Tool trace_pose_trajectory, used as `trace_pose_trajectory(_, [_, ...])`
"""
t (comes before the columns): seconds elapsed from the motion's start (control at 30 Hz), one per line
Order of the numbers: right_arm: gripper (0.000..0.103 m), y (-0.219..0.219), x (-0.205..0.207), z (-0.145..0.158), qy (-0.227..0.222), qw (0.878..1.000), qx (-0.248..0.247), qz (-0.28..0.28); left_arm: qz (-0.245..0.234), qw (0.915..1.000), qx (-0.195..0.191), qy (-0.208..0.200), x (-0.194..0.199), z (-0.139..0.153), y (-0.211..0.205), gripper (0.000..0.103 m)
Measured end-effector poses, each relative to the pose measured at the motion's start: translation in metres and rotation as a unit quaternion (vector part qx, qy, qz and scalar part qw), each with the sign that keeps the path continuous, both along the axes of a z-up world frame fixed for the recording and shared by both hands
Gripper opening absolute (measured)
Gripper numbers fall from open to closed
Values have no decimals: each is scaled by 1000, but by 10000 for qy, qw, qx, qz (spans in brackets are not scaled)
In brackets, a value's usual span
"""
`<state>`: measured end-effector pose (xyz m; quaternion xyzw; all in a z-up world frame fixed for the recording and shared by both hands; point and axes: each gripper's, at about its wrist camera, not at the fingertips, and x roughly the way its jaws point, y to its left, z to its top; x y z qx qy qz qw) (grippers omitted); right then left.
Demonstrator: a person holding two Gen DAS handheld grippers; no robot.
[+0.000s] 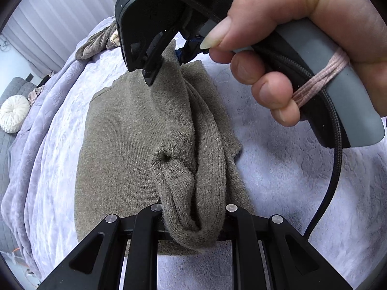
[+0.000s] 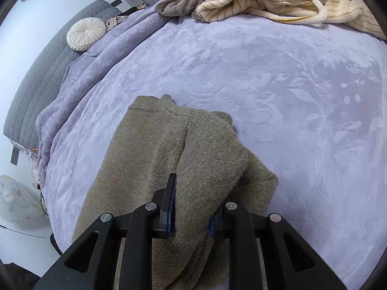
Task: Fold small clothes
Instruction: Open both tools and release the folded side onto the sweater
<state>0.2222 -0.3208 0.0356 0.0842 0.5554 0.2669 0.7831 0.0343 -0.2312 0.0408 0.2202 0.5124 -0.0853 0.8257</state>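
A lavender plush blanket with an embossed leaf pattern covers the bed and fills most of both views. On it lies a taupe knit garment, spread partly flat, its near side gathered into a thick doubled fold that rises off the blanket. In the left wrist view that fold runs as a raised ridge from the bottom of the frame toward the top, and the left gripper is clamped on its near end, a rounded bunch of knit bulging out between the two black fingers. At the far end of the same ridge the right gripper comes in from above, its fingers pinched together on the cloth, with the person's hand wrapped around the grey handle, a pink elastic band looped over the handle and a black braided cable trailing down. The right wrist view confirms that grip: the right gripper has a thick wad of the garment held between its blue-lined pads, the rest of the knit stretching away across the blanket to a ribbed edge. Beyond the garment, at the far edge of the bed, sits a heap of a brown and a cream striped fleece cloth. To the left, off the blanket's edge, a round white pleated cushion rests on a grey quilted cover, with pale vertical curtains behind.
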Motion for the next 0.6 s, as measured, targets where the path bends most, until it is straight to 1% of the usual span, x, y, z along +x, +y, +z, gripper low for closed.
trace_pose_trajectory(0.13, [24, -7, 2, -7, 67, 9999, 57, -137, -17, 10000, 43, -48, 4, -3, -3, 19])
trace_pose_trajectory(0.17, [27, -7, 3, -9, 82, 9998, 39, -163, -27, 10000, 36, -45, 5, -3, -3, 19])
trace_pose_trajectory(0.2, [33, -8, 4, -10, 132, 9997, 11, -229, -11, 10000, 44, -47, 5, -3, -4, 20])
trace_pose_trajectory(0.23, [36, -11, 5, -11, 183, 9993, 14, -315, 23, 9999, 83, -52, 4, -3, -3, 29])
trace_pose_trajectory(0.27, [43, -13, 5, -11, 191, 9991, 17, -366, 13, 10000, 49, -43, 5, -1, -3, 37])
trace_pose_trajectory(0.3, [47, -17, 5, -8, 160, 9988, 28, -452, 22, 10000, 4, -46, 3, -1, -6, 53])
trace_pose_trajectory(0.33, [47, -21, 3, -4, 99, 9986, 45, -509, 69, 9999, 0, -100, 2, 2, -3, 66])
trace_pose_trajectory(0.37, [47, -25, 1, 0, 50, 9984, 34, -568, 101, 9998, -38, -158, 1, 6, 0, 72])
trace_pose_trajectory(0.4, [47, -31, -2, 4, 27, 9979, 37, -646, 94, 9997, -179, -117, 0, 9, 4, 81])
trace_pose_trajectory(0.47, [48, -40, -9, 11, -10, 9970, 130, -764, 42, 9982, -582, 100, -4, 17, 14, 82])
trace_pose_trajectory(0.5, [48, -44, -15, 17, -122, 9964, 109, -837, -44, 9968, -776, 162, -9, 22, 18, 82])
trace_pose_trajectory(0.57, [48, -48, -28, 30, -380, 9954, 146, -863, -197, 9930, -1152, 142, -25, 36, 32, 82])
trace_pose_trajectory(0.6, [48, -48, -36, 37, -462, 9952, 305, -805, -216, 9914, -1288, 89, -31, 42, 41, 82])
